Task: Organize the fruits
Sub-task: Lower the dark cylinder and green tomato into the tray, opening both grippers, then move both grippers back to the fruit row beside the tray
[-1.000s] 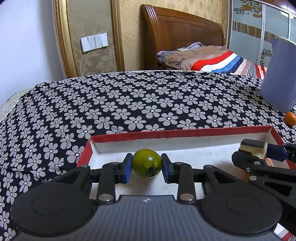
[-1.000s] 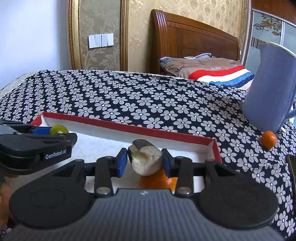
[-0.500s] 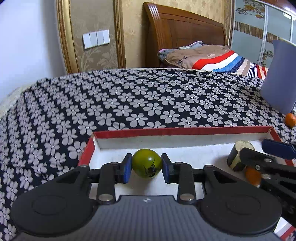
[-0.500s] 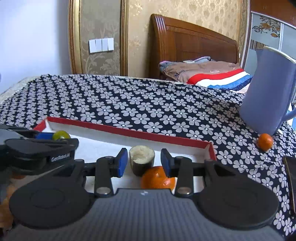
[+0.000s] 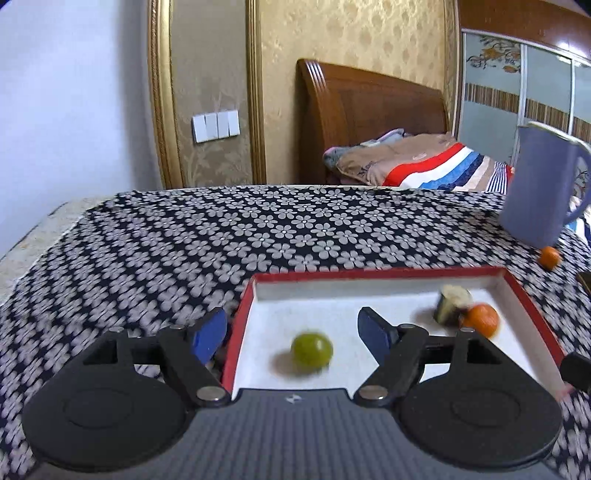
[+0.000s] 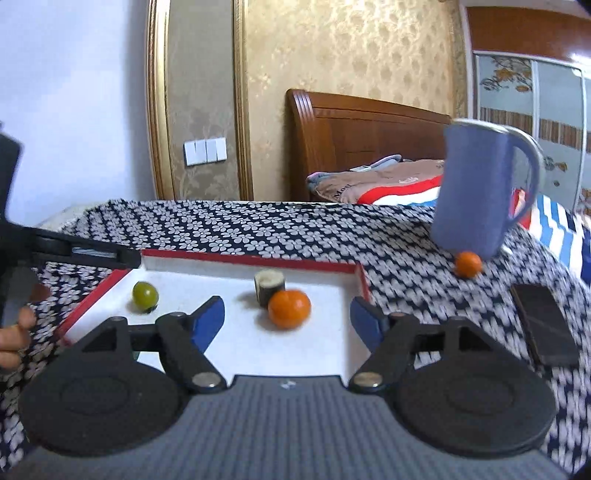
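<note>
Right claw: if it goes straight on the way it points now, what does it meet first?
Probably the orange in the red-rimmed box, lying ahead of the right claw, whose jaws are opening with nothing between them. The cut chunk sits just behind it. Depth is hard to judge.

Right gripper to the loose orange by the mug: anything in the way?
The box's right wall lies between the right gripper and the orange beside the mug. A dark phone-like slab lies off to the right, clear of that line. The fingers are opening, empty.

gold wallpaper (image 5: 351,33), wooden headboard (image 5: 369,110), floral bedspread (image 5: 221,236)
</note>
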Tool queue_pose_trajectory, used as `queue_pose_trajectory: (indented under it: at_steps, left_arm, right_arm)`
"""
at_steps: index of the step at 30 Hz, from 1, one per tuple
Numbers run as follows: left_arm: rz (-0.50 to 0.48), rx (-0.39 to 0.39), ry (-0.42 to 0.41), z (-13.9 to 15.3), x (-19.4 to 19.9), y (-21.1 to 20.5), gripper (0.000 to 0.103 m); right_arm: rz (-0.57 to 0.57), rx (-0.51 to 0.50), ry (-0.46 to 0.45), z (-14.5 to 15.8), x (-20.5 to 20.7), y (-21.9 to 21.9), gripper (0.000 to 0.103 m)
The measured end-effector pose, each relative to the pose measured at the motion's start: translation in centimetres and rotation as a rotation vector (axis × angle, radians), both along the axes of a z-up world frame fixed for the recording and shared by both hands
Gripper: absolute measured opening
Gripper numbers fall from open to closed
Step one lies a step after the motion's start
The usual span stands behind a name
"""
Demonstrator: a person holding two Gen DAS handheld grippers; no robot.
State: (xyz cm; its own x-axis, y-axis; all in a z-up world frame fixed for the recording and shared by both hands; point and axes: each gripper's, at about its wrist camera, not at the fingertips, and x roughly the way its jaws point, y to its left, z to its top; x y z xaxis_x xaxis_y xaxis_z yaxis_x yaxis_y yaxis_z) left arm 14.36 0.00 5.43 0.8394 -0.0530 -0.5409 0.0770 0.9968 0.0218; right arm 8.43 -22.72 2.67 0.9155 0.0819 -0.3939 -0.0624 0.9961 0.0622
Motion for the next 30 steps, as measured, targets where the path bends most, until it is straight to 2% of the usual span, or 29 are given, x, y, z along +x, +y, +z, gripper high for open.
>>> queue_pose_trajectory:
  at_steps: [1,3,5,10,14,17,21,27,30]
  left_arm:
    - [-0.005,-0.003,-0.013,0.0,-1.3,0.2,0.078]
    - [-0.011,-0.017,-0.029,-0.4,-4.0,0.6,0.078]
    - [-0.008,-0.015,-0.037,-1.1,-5.9,0.7,0.078]
    - [0.052,0.01,-0.062,-2.9,-8.9,1.2,0.078]
    - [0.059,0.002,-0.025,-4.2,-9.0,1.6,0.078]
    - [0.061,0.015,-0.027,-4.5,-9.0,1.6,0.078]
    - [0.017,0.034,-0.031,-4.3,-8.9,0.5,0.078]
    - [0.009,0.115,-0.035,-4.5,-8.2,-2.0,0.078]
    - [-0.005,0.143,-0.011,-4.9,-7.8,-2.9,0.078]
  right_arm:
    - [0.003,0.017,0.006,-0.4,-0.8,-0.4,0.075]
    - [0.001,0.045,0.013,-1.2,-2.7,-0.9,0.085]
    - [-0.006,0.063,0.013,-1.9,-4.1,-1.3,0.09]
    - [-0.003,0.028,0.046,-3.6,-5.6,-1.3,0.093]
    - [-0.012,-0.045,0.067,-4.3,-5.1,-0.3,0.095]
    - [-0.002,-0.052,0.09,-4.7,-4.3,0.2,0.095]
    - [-0.006,-0.071,0.115,-5.3,-3.3,0.8,0.096]
    - [-0.007,-0.106,0.138,-6.0,-2.3,1.5,0.098]
    - [-0.011,-0.132,0.136,-6.1,-2.3,1.6,0.101]
